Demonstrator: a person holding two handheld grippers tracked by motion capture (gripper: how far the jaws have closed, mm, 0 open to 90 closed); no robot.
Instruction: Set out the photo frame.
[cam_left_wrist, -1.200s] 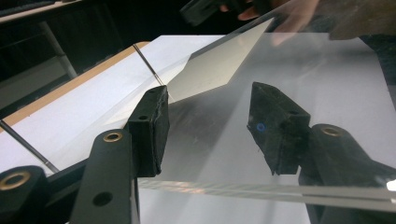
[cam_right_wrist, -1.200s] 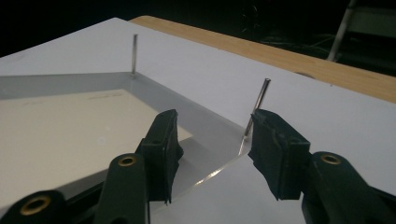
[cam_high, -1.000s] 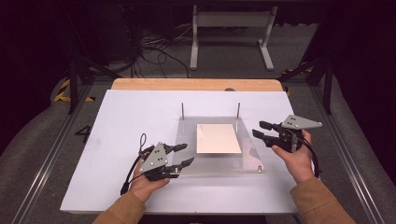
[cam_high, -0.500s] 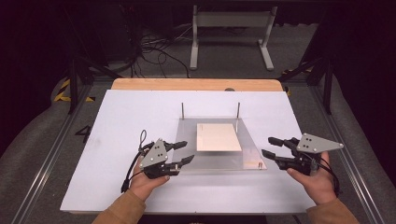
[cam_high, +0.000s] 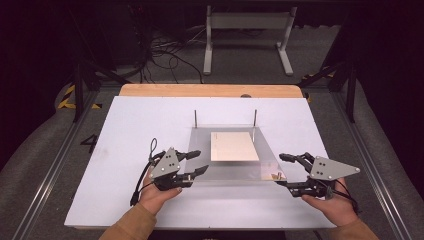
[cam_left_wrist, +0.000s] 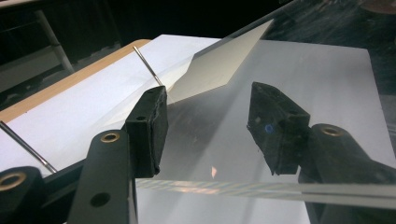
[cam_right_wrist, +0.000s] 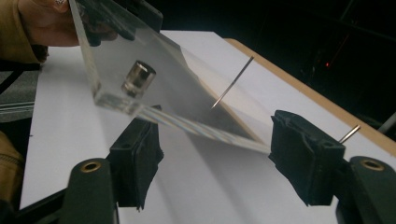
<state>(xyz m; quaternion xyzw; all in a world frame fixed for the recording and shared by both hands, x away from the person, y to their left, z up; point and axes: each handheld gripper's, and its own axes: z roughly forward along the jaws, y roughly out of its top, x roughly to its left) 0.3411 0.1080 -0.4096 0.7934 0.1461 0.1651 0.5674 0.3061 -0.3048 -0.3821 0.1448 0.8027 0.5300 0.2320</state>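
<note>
High view shows a clear acrylic plate (cam_high: 235, 160) lying on the white bench (cam_high: 125, 130), a pale card (cam_high: 233, 146) on top, two thin upright pins (cam_high: 195, 118) at its far edge, likely locating stops; the left gripper (cam_high: 196, 162) has its jaws straddling the plate's near-left edge, apparently steadying it, though contact cannot be told; the right gripper (cam_high: 282, 170) waits just beside the near-right corner, jaws just opened wider, nothing between them.

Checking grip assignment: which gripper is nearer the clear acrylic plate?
Left. The left gripper straddles the clear acrylic plate's left edge; the right gripper, fingers just opening, sits off its right corner.
</note>
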